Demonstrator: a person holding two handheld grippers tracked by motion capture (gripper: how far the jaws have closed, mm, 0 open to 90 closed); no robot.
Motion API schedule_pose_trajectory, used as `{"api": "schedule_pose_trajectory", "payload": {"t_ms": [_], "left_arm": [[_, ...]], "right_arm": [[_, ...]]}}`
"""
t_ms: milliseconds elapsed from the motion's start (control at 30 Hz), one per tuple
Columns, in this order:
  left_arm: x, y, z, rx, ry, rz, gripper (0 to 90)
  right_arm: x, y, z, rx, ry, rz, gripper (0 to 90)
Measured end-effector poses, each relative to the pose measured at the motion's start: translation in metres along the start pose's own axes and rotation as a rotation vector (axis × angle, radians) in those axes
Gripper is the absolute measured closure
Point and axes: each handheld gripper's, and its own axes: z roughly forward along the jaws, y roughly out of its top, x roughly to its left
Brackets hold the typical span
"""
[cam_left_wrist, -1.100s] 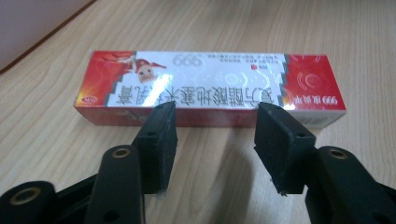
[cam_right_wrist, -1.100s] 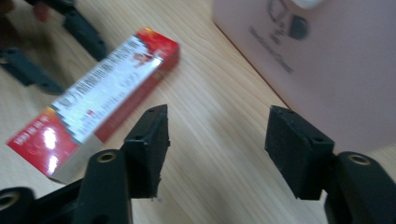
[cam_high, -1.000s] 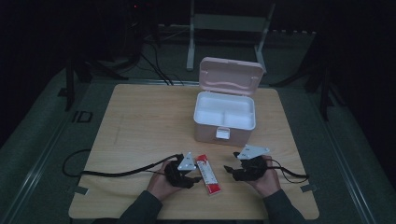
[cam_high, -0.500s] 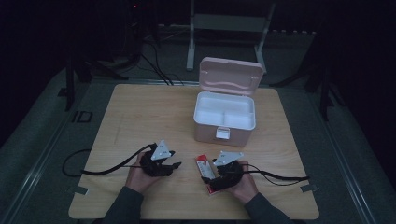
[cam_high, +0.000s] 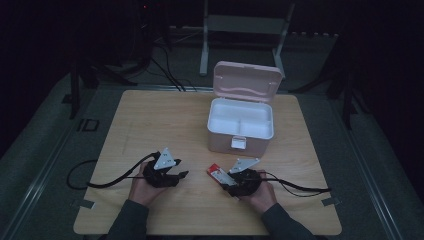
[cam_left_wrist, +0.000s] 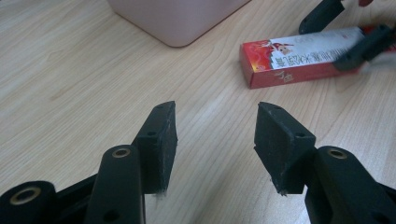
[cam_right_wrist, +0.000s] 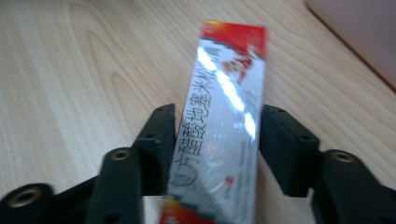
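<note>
A red and silver carton (cam_high: 218, 174) lies flat on the wooden table (cam_high: 150, 125), in front of the open pink storage box (cam_high: 241, 127). My right gripper (cam_high: 227, 181) is open and its jaws straddle the carton (cam_right_wrist: 219, 126), one on each long side. The left gripper (cam_high: 183, 174) sits a short way to the left, open and with nothing between its jaws (cam_left_wrist: 215, 135). From the left gripper view the carton (cam_left_wrist: 303, 58) lies ahead at the right, with the right gripper's fingers (cam_left_wrist: 369, 44) over its far end.
The pink box has its lid raised and a white tray with compartments inside. Its wall (cam_left_wrist: 177, 18) is close ahead of the left gripper and also shows at top right (cam_right_wrist: 364, 32) in the right gripper view. Black cables (cam_high: 110, 180) trail from both grippers across the front of the table.
Both hands have shifted left. The left gripper drew away from the carton, and the right gripper moved onto it and now straddles it. The carton has turned slightly.
</note>
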Motion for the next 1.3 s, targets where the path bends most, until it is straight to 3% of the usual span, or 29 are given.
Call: {"api": "schedule_pose_trajectory", "payload": {"t_ms": [267, 567, 733, 1067, 1300], "left_arm": [[0.003, -0.002, -0.003, 0.003, 0.008, -0.003, 48.6], [0.009, -0.004, -0.009, -0.001, 0.022, -0.018, 48.6], [0.010, -0.006, -0.009, 0.001, 0.025, -0.024, 48.6], [0.011, -0.006, -0.009, 0.011, 0.025, -0.024, 48.7], [0.012, -0.006, -0.007, 0.036, 0.032, -0.030, 48.6]], "right_arm": [[-0.019, -0.017, -0.020, 0.023, -0.033, -0.002, 50.9], [-0.051, -0.058, -0.066, 0.014, -0.118, 0.062, 50.9], [-0.061, -0.075, -0.087, 0.012, -0.142, 0.074, 50.9], [-0.075, -0.089, -0.103, 0.008, -0.205, 0.105, 50.9], [-0.091, -0.102, -0.108, 0.019, -0.206, 0.147, 49.1]]}}
